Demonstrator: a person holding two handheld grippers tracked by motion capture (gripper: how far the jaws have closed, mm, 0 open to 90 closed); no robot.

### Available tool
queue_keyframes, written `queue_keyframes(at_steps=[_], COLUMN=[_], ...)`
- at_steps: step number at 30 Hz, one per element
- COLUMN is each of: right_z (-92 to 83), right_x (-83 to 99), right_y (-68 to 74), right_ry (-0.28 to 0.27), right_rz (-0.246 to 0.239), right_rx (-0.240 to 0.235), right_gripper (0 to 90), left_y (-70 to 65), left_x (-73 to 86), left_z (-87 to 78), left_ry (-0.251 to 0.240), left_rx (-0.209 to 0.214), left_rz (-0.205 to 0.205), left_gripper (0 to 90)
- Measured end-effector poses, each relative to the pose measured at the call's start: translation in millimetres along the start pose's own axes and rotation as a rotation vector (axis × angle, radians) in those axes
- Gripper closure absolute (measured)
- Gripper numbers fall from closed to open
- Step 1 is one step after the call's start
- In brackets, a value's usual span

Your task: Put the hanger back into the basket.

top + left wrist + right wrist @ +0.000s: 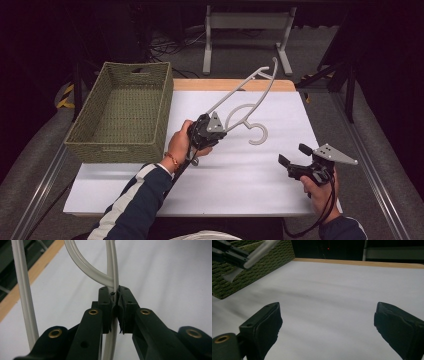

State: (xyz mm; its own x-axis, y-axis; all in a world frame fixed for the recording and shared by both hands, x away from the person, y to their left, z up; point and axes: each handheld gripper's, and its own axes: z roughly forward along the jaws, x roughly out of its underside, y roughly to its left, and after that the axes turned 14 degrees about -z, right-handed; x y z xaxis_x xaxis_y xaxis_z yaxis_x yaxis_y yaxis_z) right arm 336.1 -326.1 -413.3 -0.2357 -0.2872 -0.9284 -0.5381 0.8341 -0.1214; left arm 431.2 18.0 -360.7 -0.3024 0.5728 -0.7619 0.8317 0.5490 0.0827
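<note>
A pale grey plastic clothes hanger [247, 95] hangs tilted above the white table [240, 180], its hook [258, 134] curling down near the middle. My left gripper [212, 131] is shut on one end of the hanger; in the left gripper view its two black jaws pinch a thin bar of the hanger [112, 270] at the left gripper [115, 305] tips. My right gripper [294, 154] is held low over the table's right front, open, with nothing between its jaws. The right gripper [327, 322] pads stand wide apart above bare white surface.
An empty green woven basket [121, 111] stands at the table's left, also at the upper left of the right gripper view as the basket [262, 265]. A wooden table edge [230, 84] runs along the back. A white metal stand [247, 30] is on the floor beyond.
</note>
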Motion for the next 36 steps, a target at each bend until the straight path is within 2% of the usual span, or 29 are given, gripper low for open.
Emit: queue_keyframes(at_steps=[2,7,11,12,13,15,21,26,29,30,33,36], right_z=[0.6,2.5,4.8,5.5,6.2,6.6,9.7,15.0,17.0,17.4,18.1,18.5], right_x=[0.4,0.3,0.2,0.1,-0.3,-1.4,-3.4,-3.7,-3.4,-3.3,-2.9,-2.8], right_y=[-0.2,2.5,6.1,7.4,9.0,12.9,24.1,32.3,35.2,35.8,36.3,36.3], right_ry=[-0.001,0.009,0.024,0.028,0.031,0.038,0.048,0.059,0.062,0.066,0.07,0.072], right_rz=[0.001,-0.014,-0.045,-0.059,-0.07,-0.109,-0.212,-0.263,-0.275,-0.277,-0.28,-0.279], right_rx=[-0.004,-0.008,-0.006,-0.007,-0.007,0.009,0.042,0.046,0.04,0.042,0.042,0.045], right_gripper=[8.1,7.9,7.7,7.6,7.5,7.3,6.8,6.7,6.6,6.6,6.6,6.6], left_y=[-1.6,-4.2,-6.7,-6.5,-6.8,-5.4,-0.8,7.6,10.0,13.1,17.3,22.9], left_x=[-2.8,-11.1,-17.8,-19.7,-21.0,-23.6,-31.4,-34.1,-34.1,-33.2,-31.4,-28.9], left_z=[-5.9,-20.4,-33.7,-36.5,-39.9,-46.7,-71.0,-93.7,-100.3,-108.3,-117.4,-127.0], left_ry=[-0.025,-0.078,-0.122,-0.13,-0.141,-0.158,-0.215,-0.265,-0.277,-0.287,-0.297,-0.31], left_rx=[-0.015,-0.022,-0.034,-0.031,-0.041,-0.033,-0.062,-0.096,-0.107,-0.125,-0.141,-0.138], left_rz=[0.002,0.005,0.011,0.022,0.022,0.021,0.02,0.012,0.012,0.004,0.004,-0.009], left_gripper=[82.1,82.1,82.1,82.1,82.1,82.1,82.1,82.1,82.1,82.0,82.1,82.1])
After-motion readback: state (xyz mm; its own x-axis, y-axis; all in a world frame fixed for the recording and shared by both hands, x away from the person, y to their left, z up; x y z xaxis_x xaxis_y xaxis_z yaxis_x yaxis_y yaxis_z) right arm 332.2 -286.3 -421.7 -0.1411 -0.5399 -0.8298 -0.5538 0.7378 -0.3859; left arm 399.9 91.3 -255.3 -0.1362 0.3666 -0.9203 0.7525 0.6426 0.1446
